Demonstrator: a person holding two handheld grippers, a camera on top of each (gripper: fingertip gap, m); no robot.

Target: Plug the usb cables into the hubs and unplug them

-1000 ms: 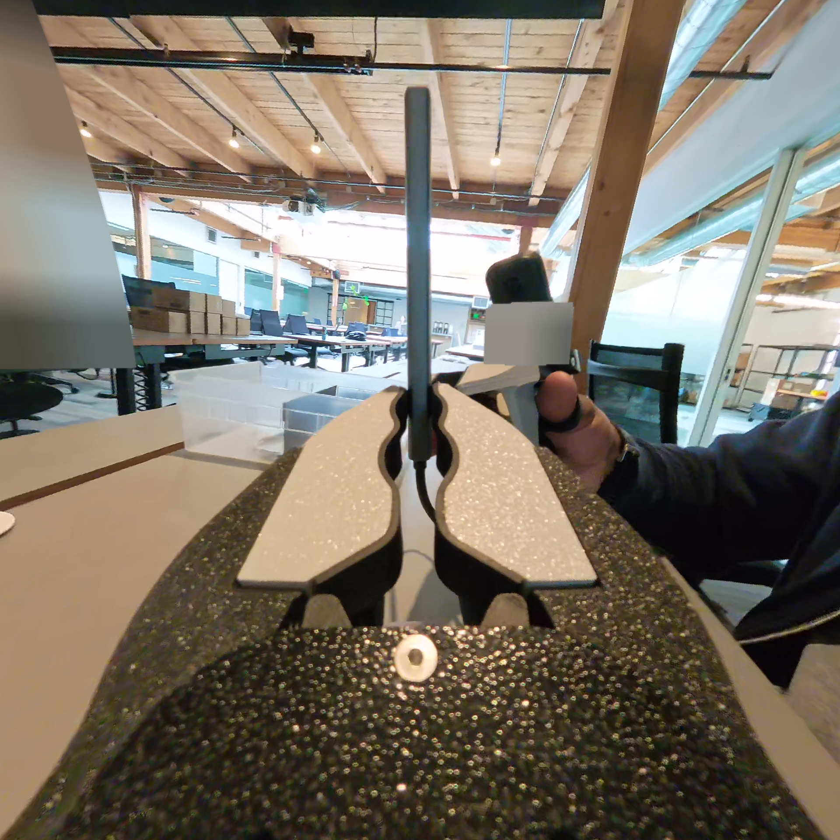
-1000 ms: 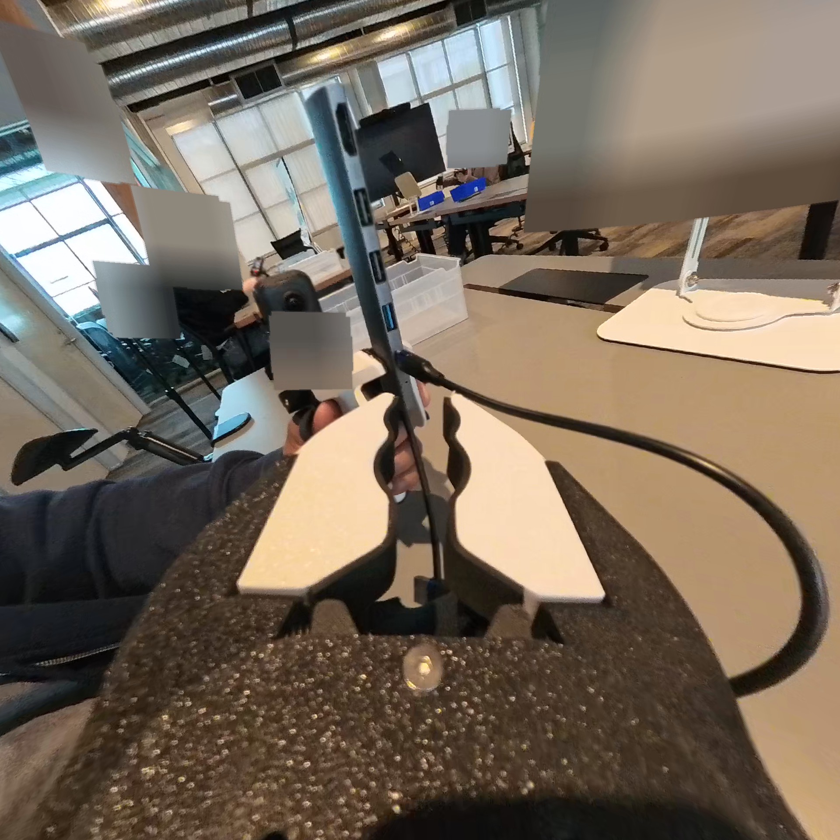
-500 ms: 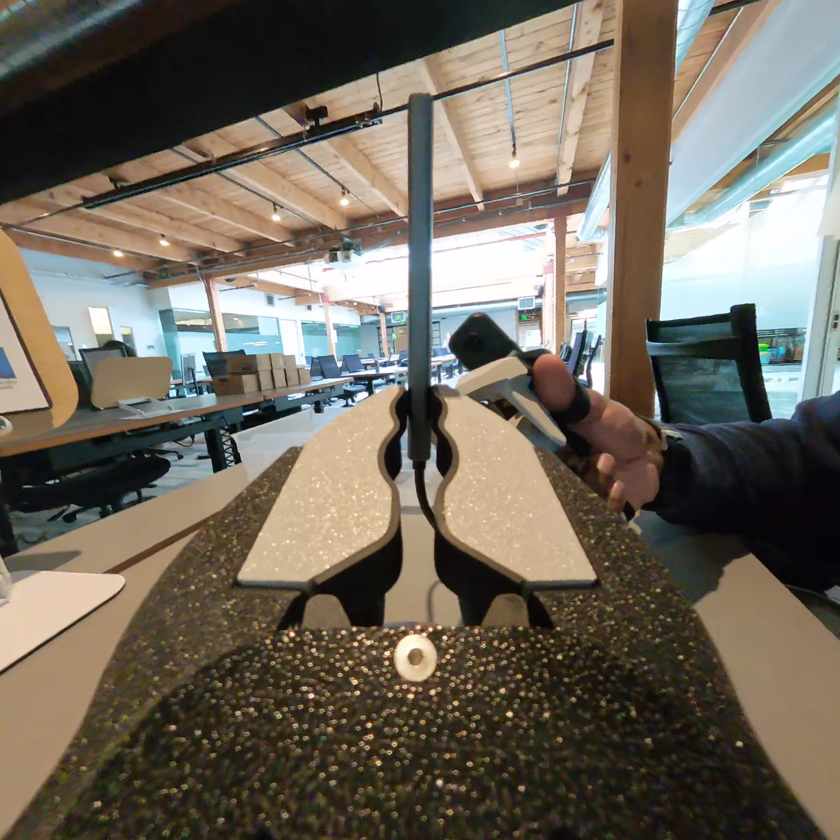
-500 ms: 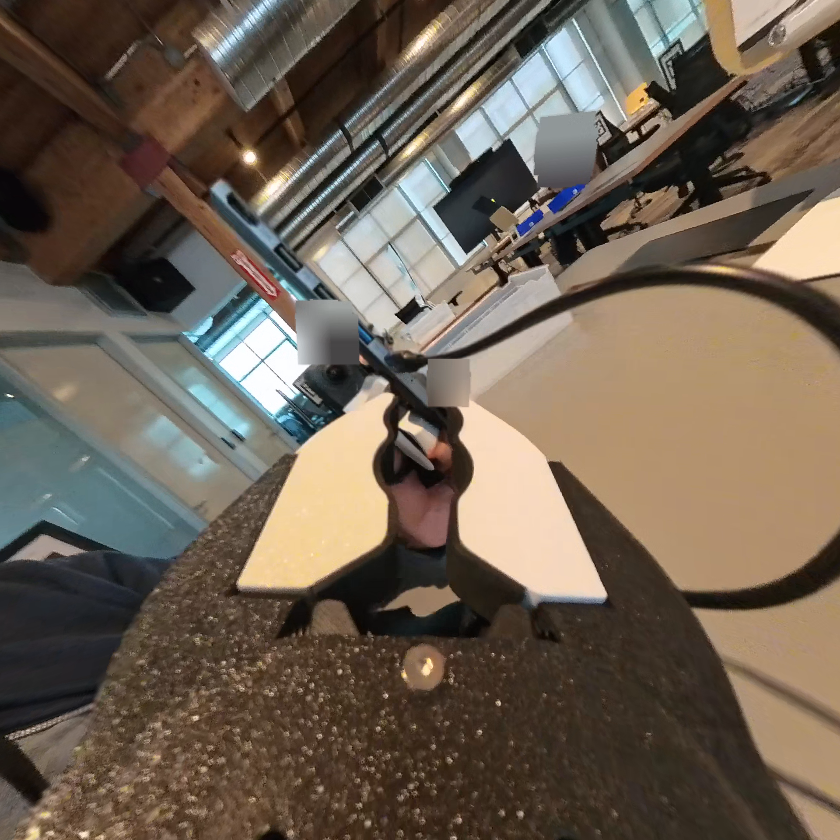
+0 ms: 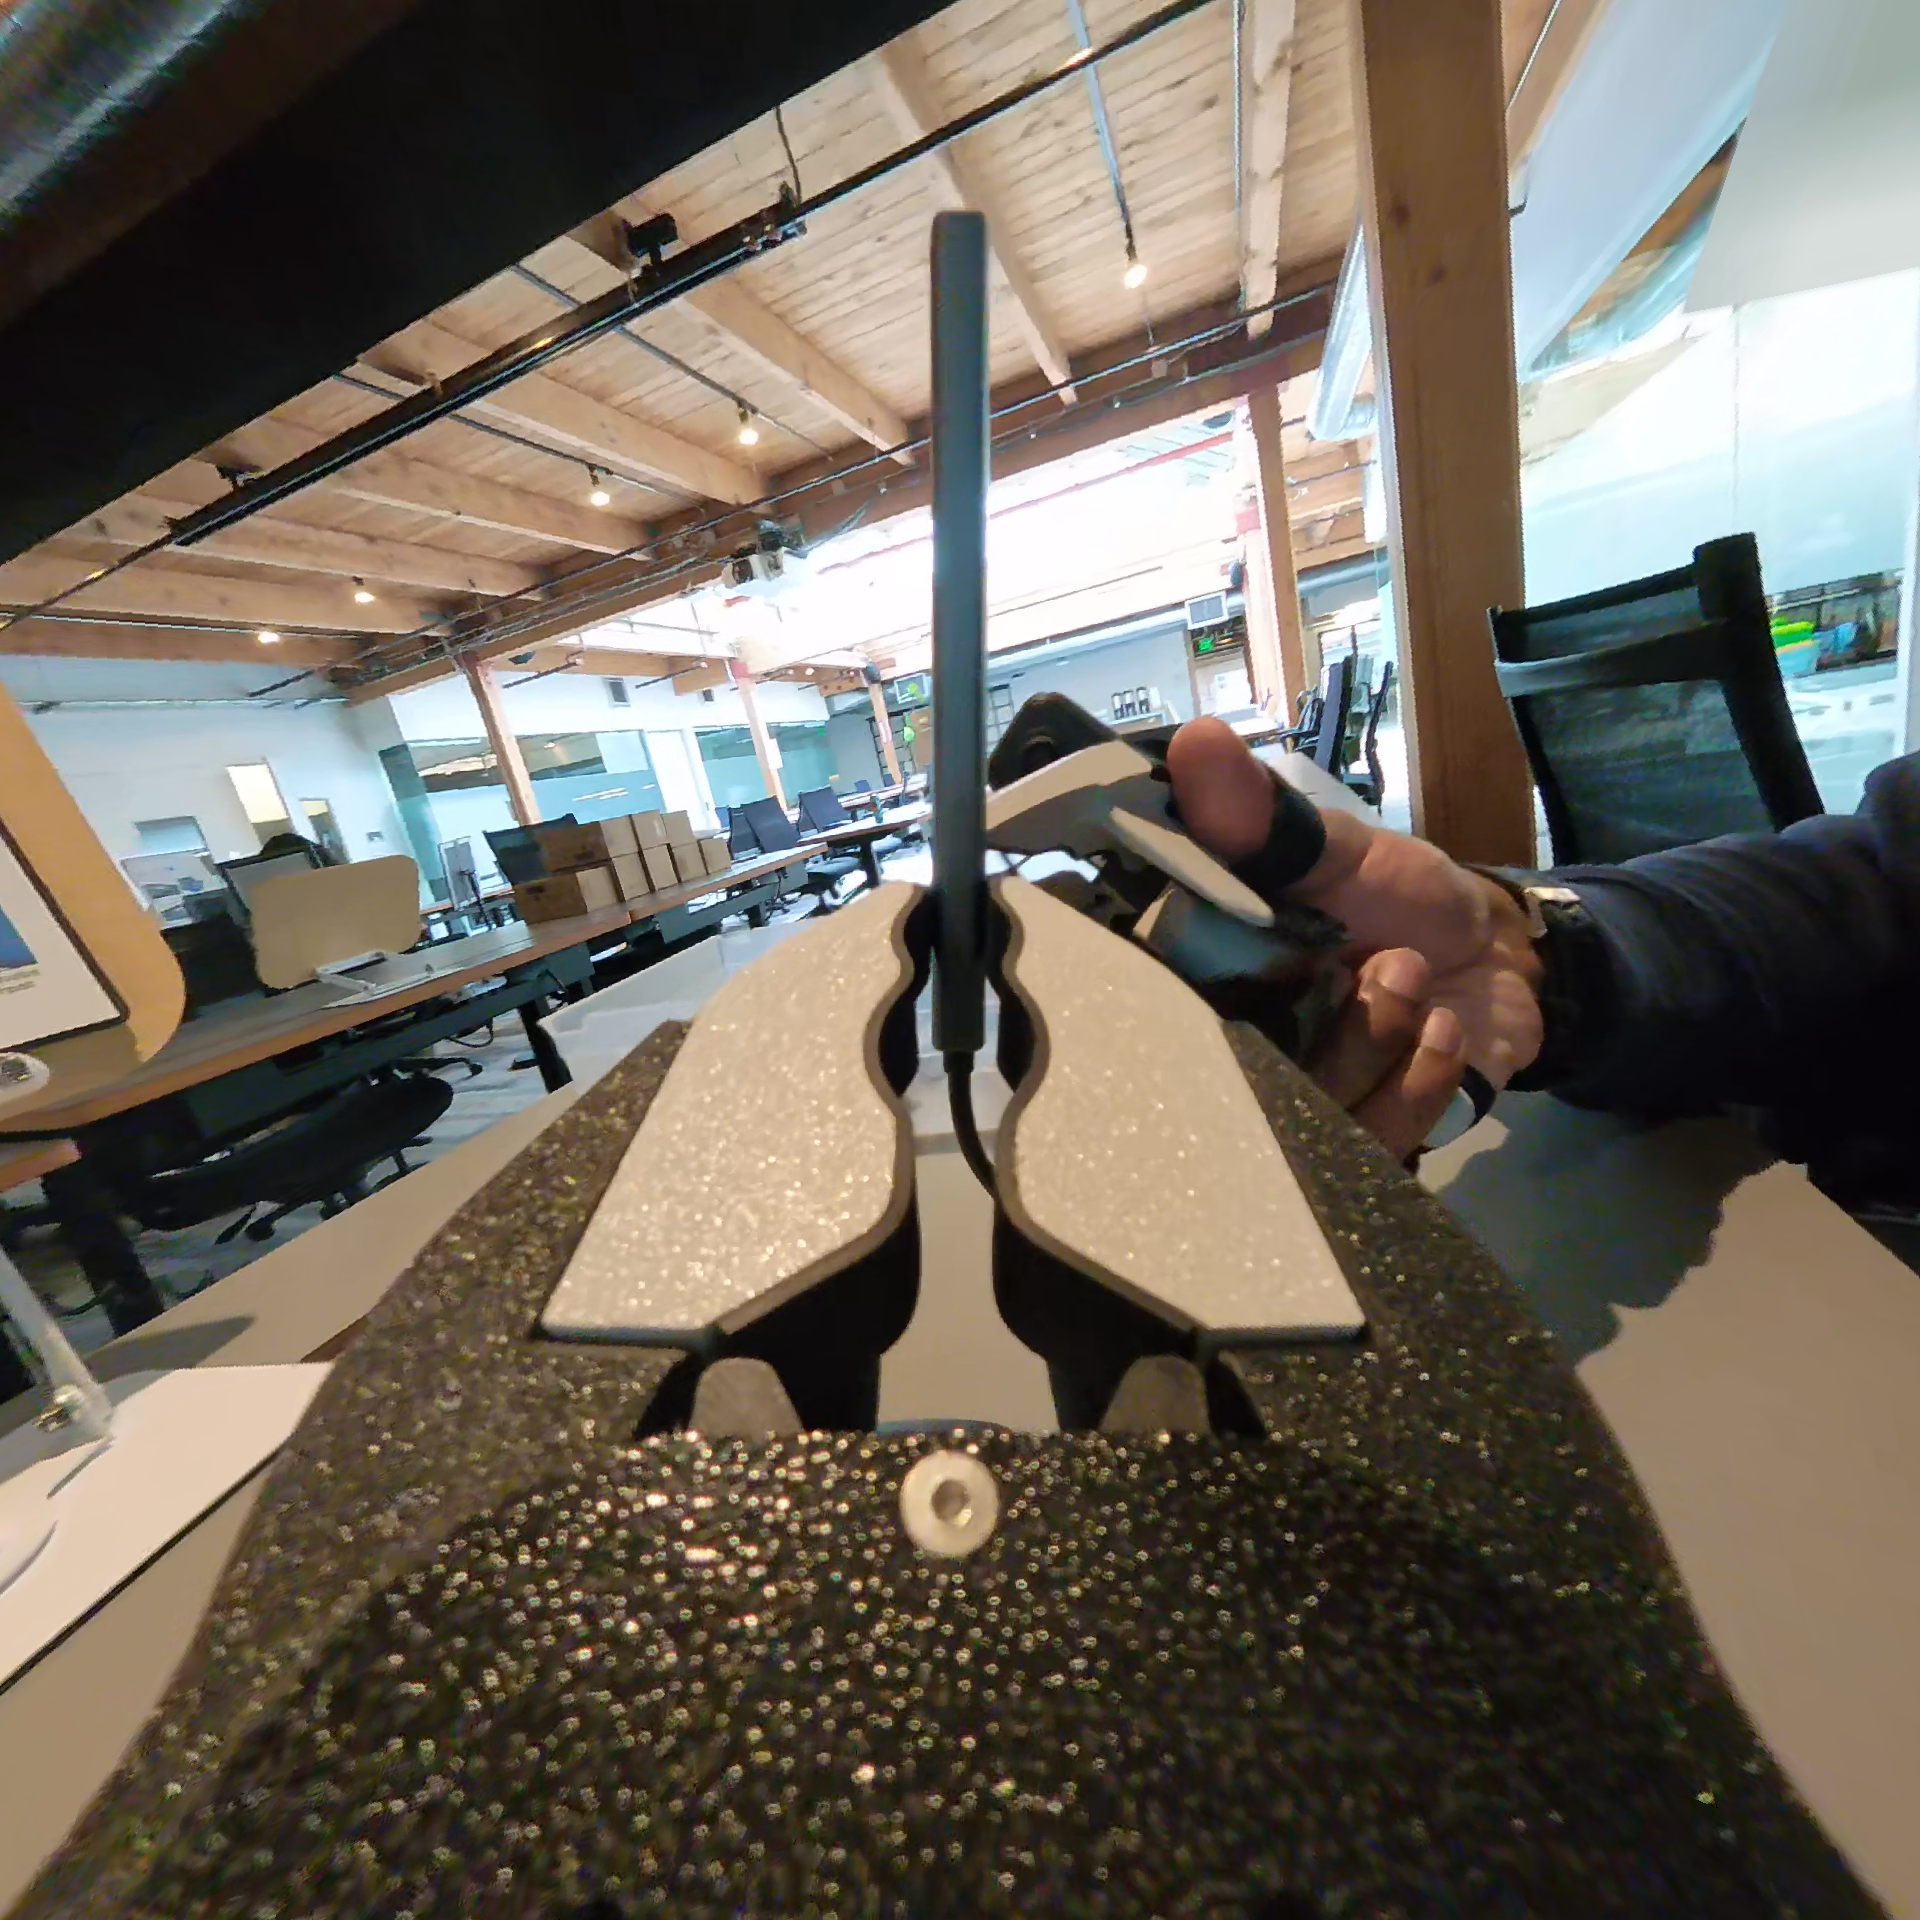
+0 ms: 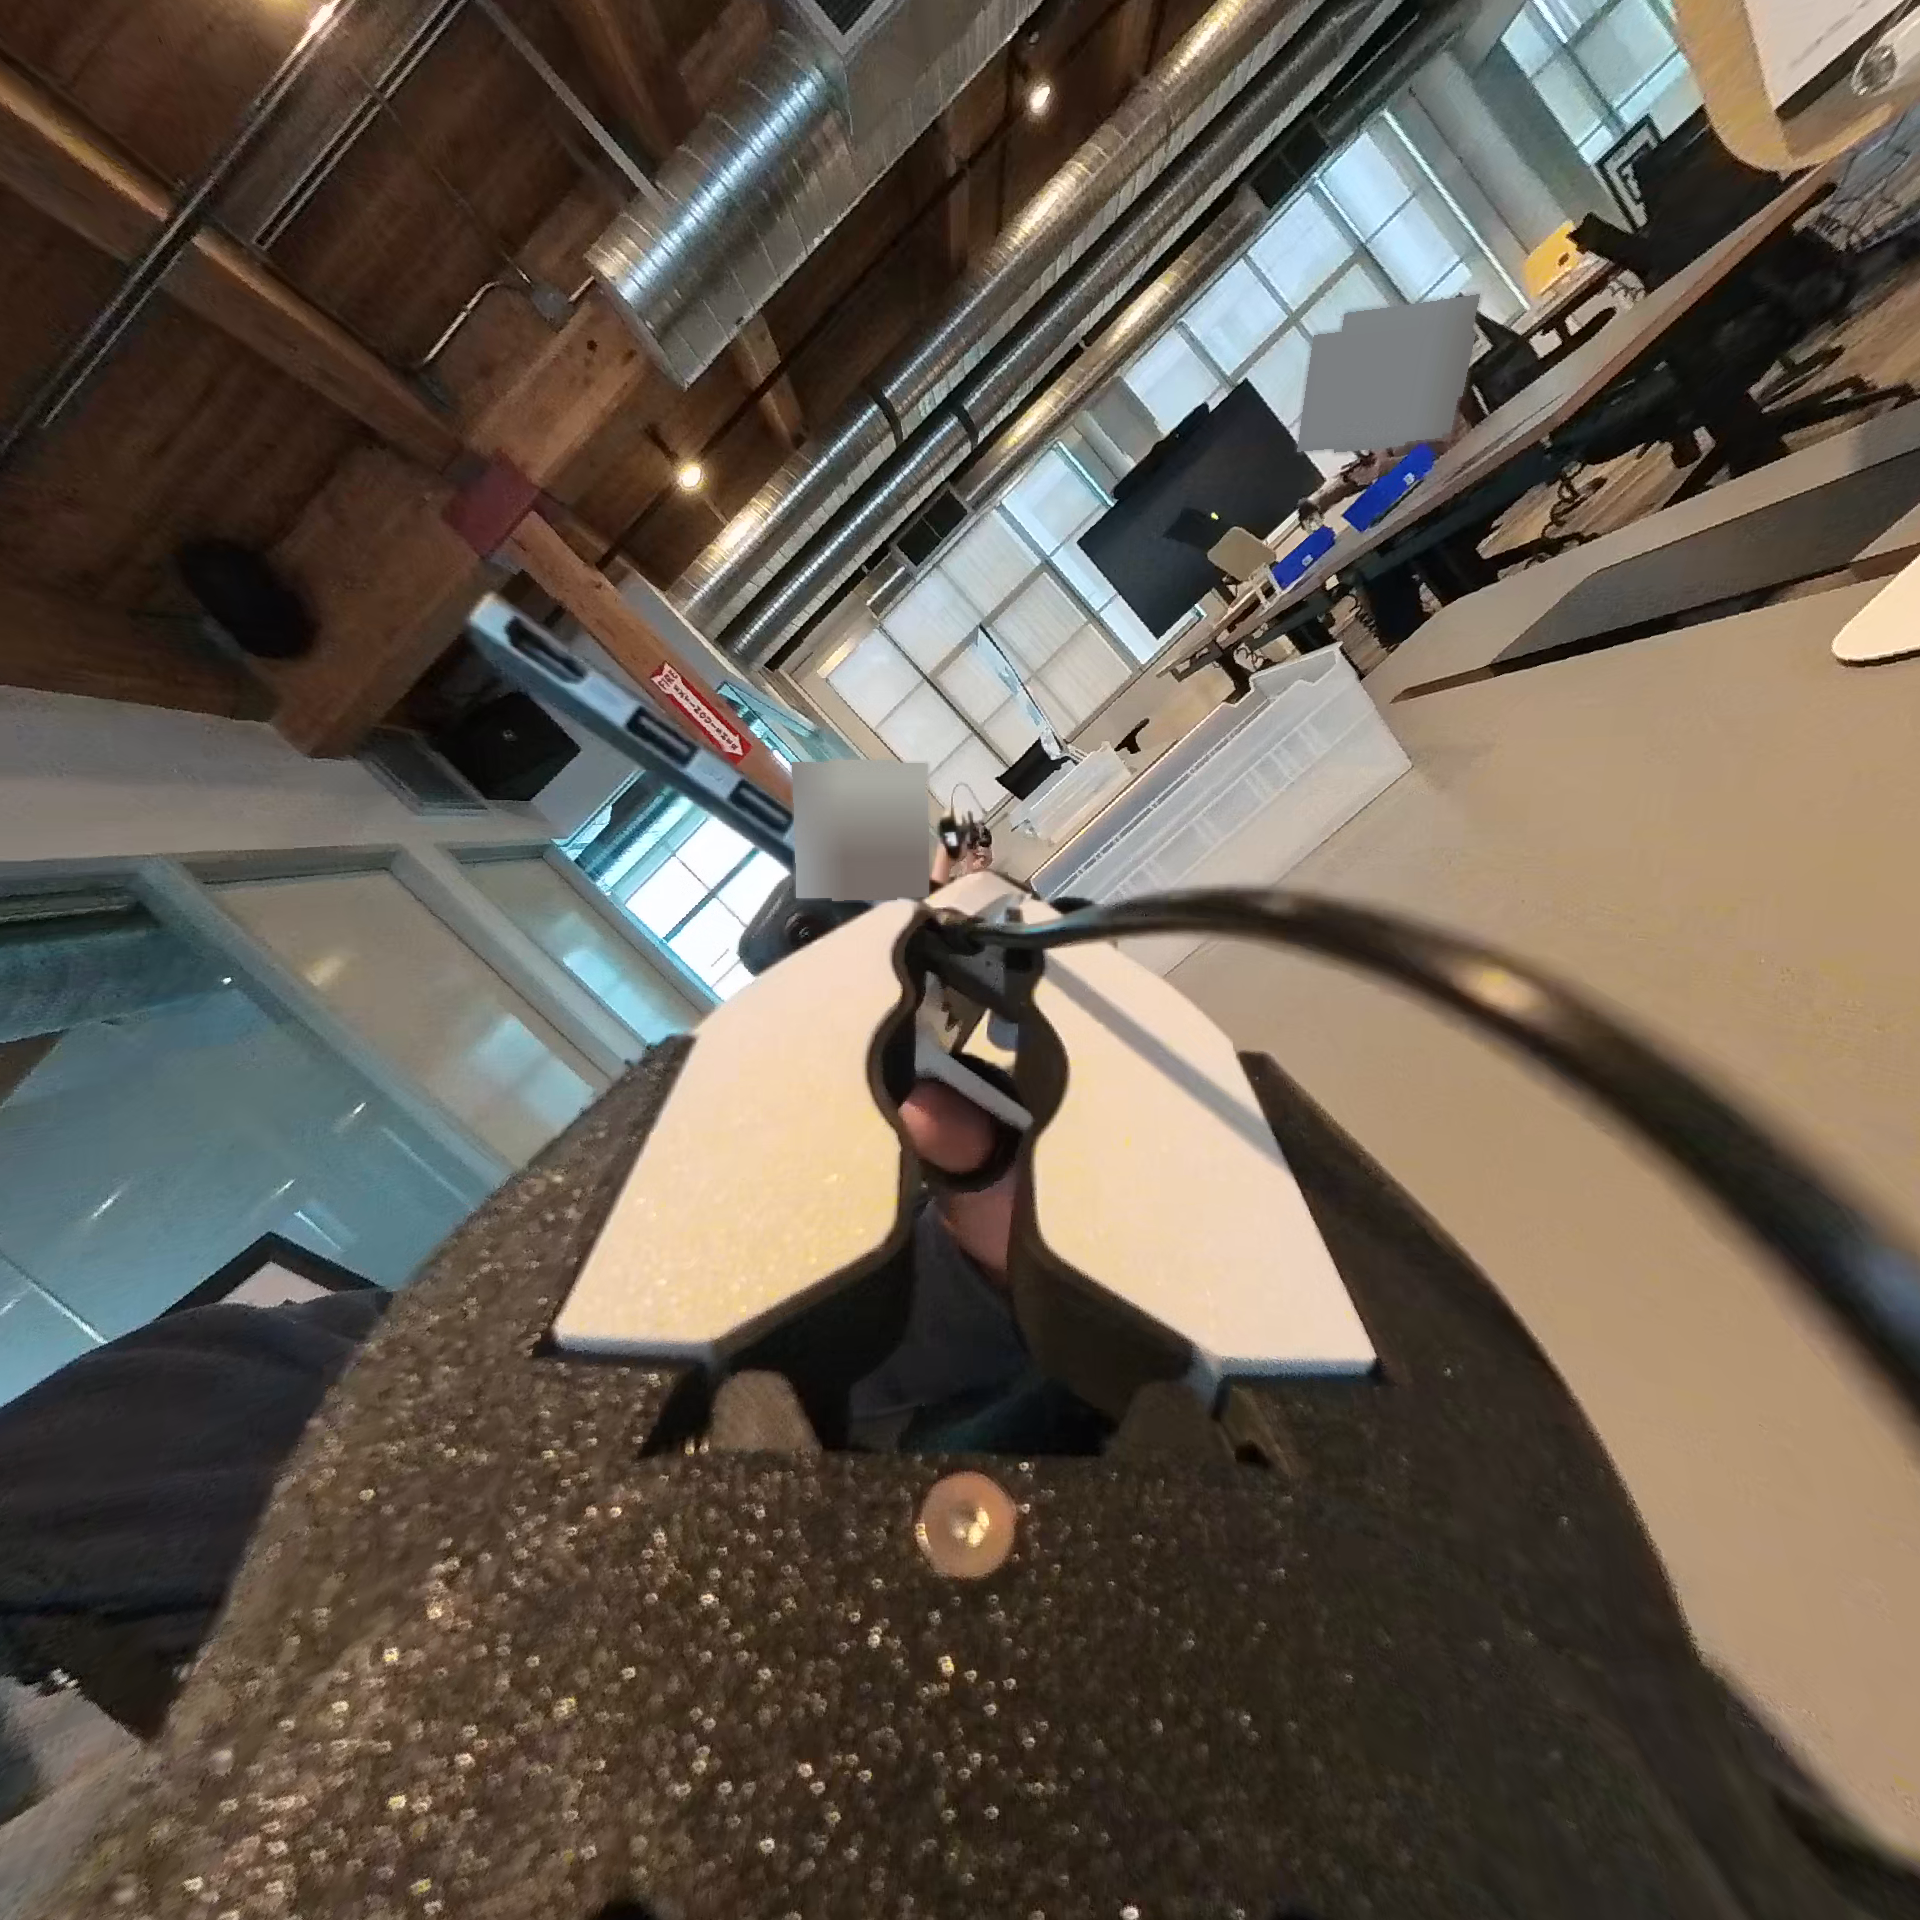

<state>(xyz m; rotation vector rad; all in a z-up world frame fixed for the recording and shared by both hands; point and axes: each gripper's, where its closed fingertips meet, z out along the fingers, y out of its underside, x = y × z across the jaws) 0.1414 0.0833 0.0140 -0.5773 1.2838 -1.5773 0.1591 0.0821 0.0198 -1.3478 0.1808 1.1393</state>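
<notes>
Hub (image 5: 958,623), a slim grey bar seen edge-on in the left wrist view, stood upright between the tips of the left gripper (image 5: 958,940), which was clenched on its lower end; a thin black lead (image 5: 966,1117) dropped from its base into the gap between the fingers. Only this view showed the right gripper (image 5: 1101,821) from outside, just right of the hub, held in the person's hand (image 5: 1434,966) with a dark sleeve (image 5: 1714,945) behind.

The right wrist view alone showed the hub's port face (image 6: 634,717), a pale strip with dark sockets running up-left from the right gripper (image 6: 971,925). There the fingertips were closed around the plug end of a black USB cable (image 6: 1455,987), which arched right and down across the grey table (image 6: 1610,831); whether the plug sat in a socket could not be told. A thumb showed between the fingers.

The table lay open to the right, with a clear bin (image 6: 1236,790) beyond and a white base plate (image 5: 156,1475) at the left edge.
</notes>
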